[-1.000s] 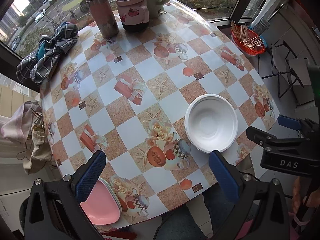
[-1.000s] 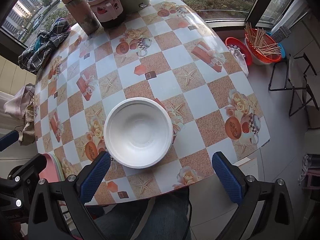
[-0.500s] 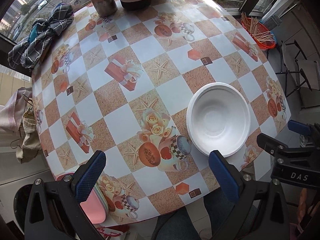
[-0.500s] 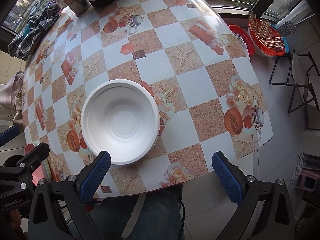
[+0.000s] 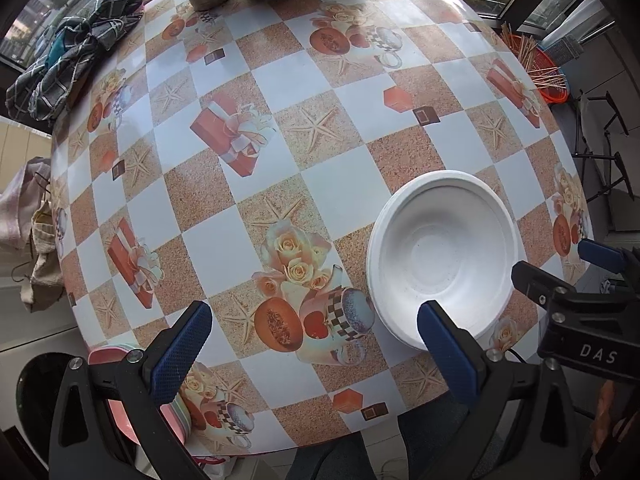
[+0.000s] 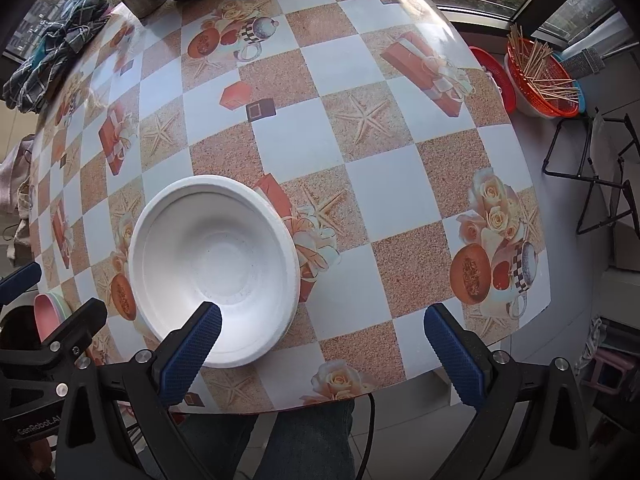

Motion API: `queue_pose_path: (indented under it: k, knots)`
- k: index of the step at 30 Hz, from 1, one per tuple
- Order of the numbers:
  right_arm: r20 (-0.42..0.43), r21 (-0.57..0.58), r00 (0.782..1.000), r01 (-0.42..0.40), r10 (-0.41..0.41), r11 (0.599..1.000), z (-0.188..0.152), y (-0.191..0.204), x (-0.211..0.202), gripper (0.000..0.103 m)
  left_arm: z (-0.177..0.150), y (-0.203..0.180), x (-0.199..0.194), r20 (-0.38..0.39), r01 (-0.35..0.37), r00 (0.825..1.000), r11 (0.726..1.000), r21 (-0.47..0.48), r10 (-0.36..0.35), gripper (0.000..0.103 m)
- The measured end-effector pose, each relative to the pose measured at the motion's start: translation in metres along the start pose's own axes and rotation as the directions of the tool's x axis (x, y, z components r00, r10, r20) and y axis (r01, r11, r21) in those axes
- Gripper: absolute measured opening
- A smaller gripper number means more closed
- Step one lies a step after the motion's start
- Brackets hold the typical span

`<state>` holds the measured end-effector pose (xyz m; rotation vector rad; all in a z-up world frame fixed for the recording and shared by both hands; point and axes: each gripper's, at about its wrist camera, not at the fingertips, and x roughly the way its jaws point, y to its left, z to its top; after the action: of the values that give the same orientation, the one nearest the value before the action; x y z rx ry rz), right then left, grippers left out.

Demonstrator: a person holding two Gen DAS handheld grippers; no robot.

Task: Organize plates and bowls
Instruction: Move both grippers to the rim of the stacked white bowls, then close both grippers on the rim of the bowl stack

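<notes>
Both grippers have dropped closer to the table (image 5: 360, 184) over the last second: the white bowl (image 5: 442, 258) fills more of each view and the flask and jar at the far edge are now cut off at the top of the frames. The bowl itself hasn't shifted on the cloth pattern, so this is approach only and nothing has been picked up.

Bowl: upright, empty, near the table's front edge, just right of the melon-and-cup print.

Right gripper (image 6: 320, 340): released, jaws wide. Its left finger (image 6: 192, 350) now overlaps the bowl's near rim in its own view; a second ago that finger sat short of the rim. Contact: cannot tell, it looks to hover above.

Left gripper (image 5: 316, 350): also released, wide open, holding nothing. Its right finger (image 5: 448, 356) overlaps the same near rim from the other side.

Pink plates (image 5: 116, 396): a small stack left of the bowl at the table's front-left edge, partly hidden behind the left gripper's frame. It looks like it overhangs the edge, can't confirm.

My read: the right gripper is lining up a rim pinch on the bowl, one finger inside and one outside. Sorting hasn't really started; bowl and plates are well apart. Risk: the bowl looks like light foam, so a hard pinch could deform it or skid it toward the edge.
</notes>
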<state>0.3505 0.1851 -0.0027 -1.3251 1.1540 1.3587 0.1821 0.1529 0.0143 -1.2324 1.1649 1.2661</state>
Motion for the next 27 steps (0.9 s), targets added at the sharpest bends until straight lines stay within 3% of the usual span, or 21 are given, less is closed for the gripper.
queue_pose_path:
  k: [8, 11, 17, 23, 27]
  knots:
    - [-0.047, -0.018, 0.999, -0.013, 0.012, 1.000, 0.012, -0.007, 0.030, 0.102, 0.008, -0.008, 0.037, -0.034, -0.031, 0.999, 0.998, -0.050, 0.029, 0.103]
    - [-0.061, -0.025, 0.997, -0.053, 0.052, 0.998, 0.017, -0.010, 0.045, 0.102, 0.007, -0.009, 0.049, -0.044, -0.043, 0.998, 0.997, -0.063, 0.040, 0.103]
    - [-0.100, -0.086, 0.995, -0.035, 0.026, 0.996, 0.022, -0.009, 0.069, 0.102, 0.004, -0.011, 0.067, -0.056, -0.053, 0.997, 0.995, -0.087, 0.048, 0.103]
    - [-0.114, -0.147, 0.993, -0.015, -0.002, 0.989, 0.026, -0.001, 0.084, 0.102, 0.009, -0.004, 0.082, -0.068, -0.031, 0.997, 0.991, -0.133, 0.022, 0.103]
    - [-0.120, -0.136, 0.993, -0.041, 0.024, 0.990, 0.035, -0.002, 0.089, 0.103, 0.010, 0.001, 0.087, -0.058, -0.002, 0.998, 0.989, -0.149, -0.007, 0.103]
